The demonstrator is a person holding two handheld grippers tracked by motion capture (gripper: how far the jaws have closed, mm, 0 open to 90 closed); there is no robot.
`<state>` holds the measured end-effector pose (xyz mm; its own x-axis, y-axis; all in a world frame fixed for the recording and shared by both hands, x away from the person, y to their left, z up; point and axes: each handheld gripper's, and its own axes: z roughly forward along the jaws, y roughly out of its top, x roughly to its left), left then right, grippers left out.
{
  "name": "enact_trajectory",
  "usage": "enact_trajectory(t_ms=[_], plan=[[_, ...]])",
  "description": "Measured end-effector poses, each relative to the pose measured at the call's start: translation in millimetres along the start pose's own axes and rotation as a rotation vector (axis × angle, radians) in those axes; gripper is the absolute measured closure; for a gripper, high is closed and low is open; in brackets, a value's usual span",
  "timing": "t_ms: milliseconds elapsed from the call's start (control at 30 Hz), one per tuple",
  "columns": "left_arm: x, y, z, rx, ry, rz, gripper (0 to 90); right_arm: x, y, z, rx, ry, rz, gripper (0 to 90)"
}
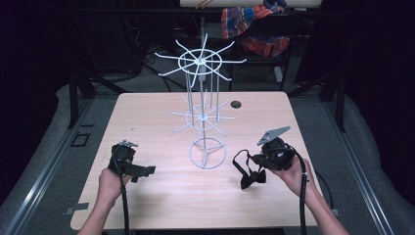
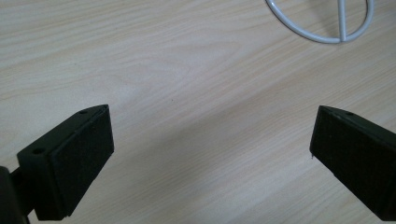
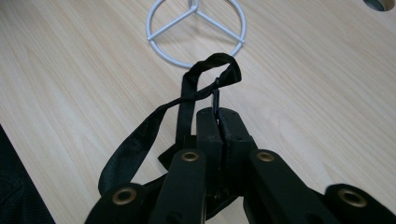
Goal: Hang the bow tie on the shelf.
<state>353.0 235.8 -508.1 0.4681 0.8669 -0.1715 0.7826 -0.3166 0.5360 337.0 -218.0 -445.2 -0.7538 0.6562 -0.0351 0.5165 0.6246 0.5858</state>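
- Right gripper: jaws pressed together, clamped on the strap of a black bow tie.
- In the right gripper view the strap loops out past the jaw tips toward the ring base of the white wire rack.
- Bow tie hangs from the jaws with its bow part low over the table, front right, just beside the rack base; can't tell if it touches the wood.
- Left gripper: jaws wide apart, nothing between them, bare wood below in the left gripper view.
- Left gripper sits front left, well apart from the bow tie; rack stands between the two grippers, further back.
- Plaid cloth lies behind the table.
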Motion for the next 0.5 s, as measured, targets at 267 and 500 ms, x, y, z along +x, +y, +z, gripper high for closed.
enact_trajectory(t_ms=[267, 500], plan=[[0.0, 0.5, 0.7, 0.003, -0.001, 0.004, 0.0, 2.8, 7.9, -1.7, -0.012, 0.004, -0.017, 88.3], [-0.1, 0.9, 1.3, 0.003, -0.002, 0.002, 0.0, 6.9, 15.9, -6.6, -0.024, 0.006, -0.031, 88.3]])
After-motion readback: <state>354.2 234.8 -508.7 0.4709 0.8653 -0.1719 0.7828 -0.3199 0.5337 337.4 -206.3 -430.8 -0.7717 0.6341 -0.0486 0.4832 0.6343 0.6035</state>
